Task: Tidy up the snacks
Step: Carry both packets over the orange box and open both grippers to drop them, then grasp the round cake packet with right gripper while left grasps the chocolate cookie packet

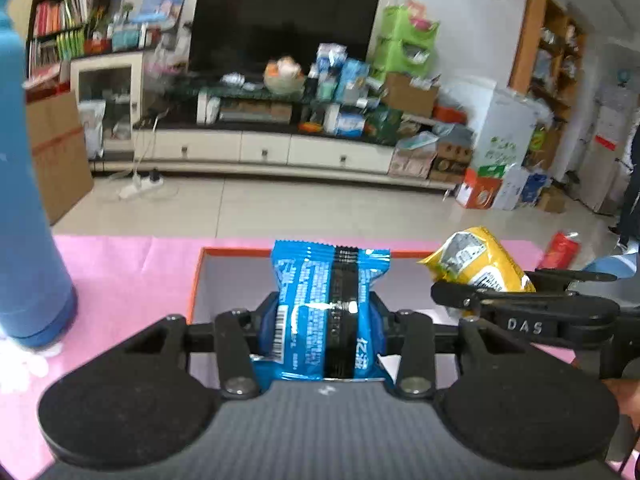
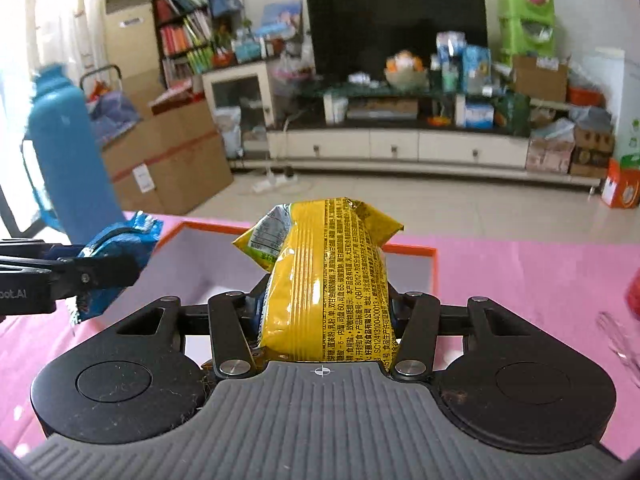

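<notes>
- The blue snack packet (image 1: 320, 312) is glossy crinkled foil, pillow-shaped, with a black band down its middle, a white barcode patch and a serrated top seam. It is pinched between the black fingers of the left tongs (image 1: 322, 320), which are pressed in against its sides, and it stands above the open box.
- The yellow snack packet (image 2: 328, 284) is shiny puffed film covered in fine black print, with a folded, creased top corner. The right tongs (image 2: 324, 312) squeeze it at the waist, so that it bulges above the grip, and it too is held over the box.
- In the left wrist view the right tongs appear from the side, the yellow packet sticking out ahead of them. In the right wrist view the left tongs show at the left edge with the blue packet crumpled in their tips.
- The box (image 1: 224, 276) is shallow and rectangular, with a thin orange rim and a smooth pale lilac inside.
- It sits on a worktop (image 1: 132, 280) covered in a flat, matt pink sheet.
- A tall teal bottle (image 1: 24, 200), a smooth cylinder, stands upright on the worktop, left of the box.
- A red packet (image 1: 560, 250) lies blurred near the far right edge.
</notes>
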{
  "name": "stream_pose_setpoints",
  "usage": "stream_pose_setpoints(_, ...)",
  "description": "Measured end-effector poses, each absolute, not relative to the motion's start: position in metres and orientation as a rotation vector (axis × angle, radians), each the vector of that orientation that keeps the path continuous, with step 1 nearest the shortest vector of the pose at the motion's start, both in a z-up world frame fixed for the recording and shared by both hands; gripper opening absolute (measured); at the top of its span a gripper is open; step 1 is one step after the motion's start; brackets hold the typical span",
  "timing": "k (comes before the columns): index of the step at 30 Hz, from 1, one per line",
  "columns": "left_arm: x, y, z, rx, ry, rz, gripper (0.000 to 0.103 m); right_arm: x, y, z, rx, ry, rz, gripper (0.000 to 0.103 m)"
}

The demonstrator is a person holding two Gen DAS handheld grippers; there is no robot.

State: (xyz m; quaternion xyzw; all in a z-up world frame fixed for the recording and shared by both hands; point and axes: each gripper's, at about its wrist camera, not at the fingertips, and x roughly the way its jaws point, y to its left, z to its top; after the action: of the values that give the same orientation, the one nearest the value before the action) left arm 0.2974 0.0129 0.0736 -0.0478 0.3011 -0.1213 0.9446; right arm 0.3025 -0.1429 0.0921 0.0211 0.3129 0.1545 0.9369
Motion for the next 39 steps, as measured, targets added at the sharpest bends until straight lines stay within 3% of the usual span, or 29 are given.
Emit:
stream_pose_setpoints(3, 0.326, 0.014, 0.052, -0.102, 0.674, -0.24, 0.045, 0.338, -0.132, 0.067, 0.021, 0.7, 0.319, 0.034)
stream_pose_setpoints(5, 0.327, 0.018, 0.044, -0.11, 0.689, -0.226, 0.06, 0.351, -0.127, 0.053, 0.021, 0.729, 0.314, 0.04)
stream_pose_setpoints(6, 0.322, 0.021, 0.046, -0.113, 0.669, -0.221, 0.06, 0.353, -0.127, 0.051, 0.031, 0.729, 0.319, 0.042)
stream_pose_setpoints(7, 0.316, 0.023, 0.048, -0.111, 0.648, -0.218, 0.062, 0.35, -0.129, 0.054, 0.047, 0.71, 0.332, 0.052)
stream_pose_setpoints(8, 0.307, 0.025, 0.053, -0.107, 0.627, -0.212, 0.062, 0.344, -0.131, 0.057, 0.059, 0.681, 0.346, 0.067)
stream_pose_setpoints(10, 0.289, 0.027, 0.06, -0.101, 0.602, -0.206, 0.064, 0.327, -0.135, 0.068, 0.06, 0.613, 0.343, 0.085)
stream_pose_setpoints(14, 0.24, 0.028, 0.075, -0.073, 0.571, -0.204, 0.067, 0.283, -0.141, 0.09, 0.058, 0.545, 0.346, 0.093)
stream_pose_setpoints(20, 0.15, 0.031, 0.077, -0.014, 0.582, -0.172, 0.069, 0.197, -0.158, 0.098, 0.14, 0.585, 0.37, 0.093)
stream_pose_setpoints(28, 0.035, 0.023, 0.021, 0.12, 0.742, -0.103, 0.072, 0.065, -0.186, 0.052, 0.21, 0.731, 0.255, 0.093)
stream_pose_setpoints(35, 0.006, 0.014, -0.012, 0.19, 0.787, -0.067, 0.072, 0.002, -0.192, 0.027, 0.224, 0.821, 0.223, 0.093)
stream_pose_setpoints(39, 0.017, 0.016, -0.005, 0.223, 0.754, -0.041, 0.073, -0.001, -0.194, 0.032, 0.215, 0.805, 0.214, 0.093)
